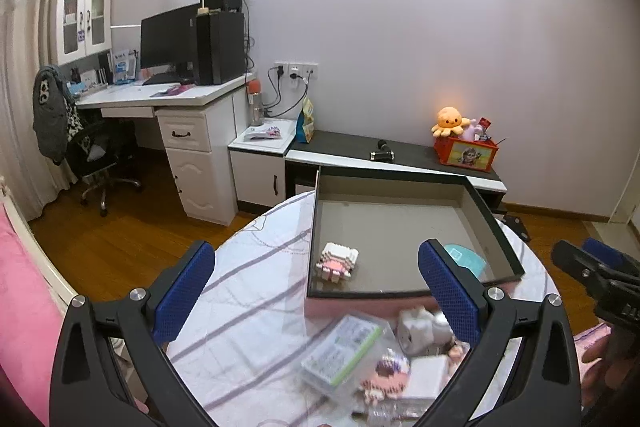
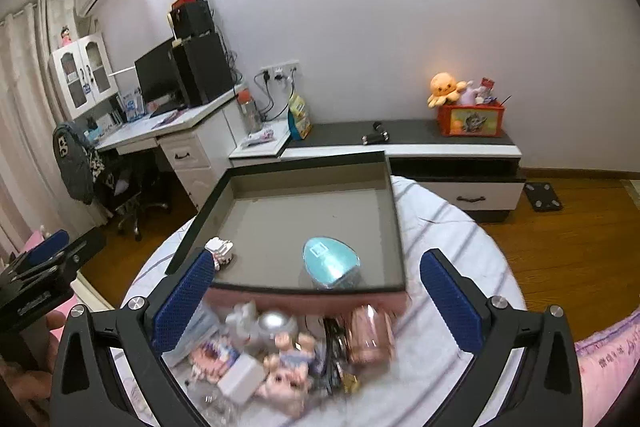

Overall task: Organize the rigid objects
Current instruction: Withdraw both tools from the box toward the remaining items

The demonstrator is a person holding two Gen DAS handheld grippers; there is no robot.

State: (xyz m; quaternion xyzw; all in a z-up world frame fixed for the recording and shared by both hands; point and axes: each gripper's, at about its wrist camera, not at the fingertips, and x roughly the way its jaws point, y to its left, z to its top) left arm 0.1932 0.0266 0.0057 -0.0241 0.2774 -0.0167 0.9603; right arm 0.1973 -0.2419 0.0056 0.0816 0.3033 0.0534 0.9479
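A shallow dark tray (image 1: 496, 223) (image 2: 394, 211) sits on a round table with a striped cloth. In it lie a pink-and-white block figure (image 1: 337, 261) (image 2: 219, 251) and a teal egg-shaped case (image 2: 330, 261) (image 1: 466, 257). In front of the tray is a blurred pile: a clear packet with a green-edged card (image 1: 340, 351), a white figurine (image 1: 418, 333) (image 2: 246, 321), a pink cup (image 2: 370, 333), small dolls (image 2: 288, 355), a white box (image 2: 242, 379). My left gripper (image 1: 316, 301) is open above the pile. My right gripper (image 2: 316, 301) is open above it too.
Wooden floor surrounds the table. Behind stands a low dark-topped cabinet (image 1: 400, 157) with a red toy box (image 1: 466, 153) and an orange plush octopus (image 2: 442, 89). A white desk (image 1: 160, 97) with monitor and office chair is at the left. Pink bedding (image 1: 20, 307) lies near left.
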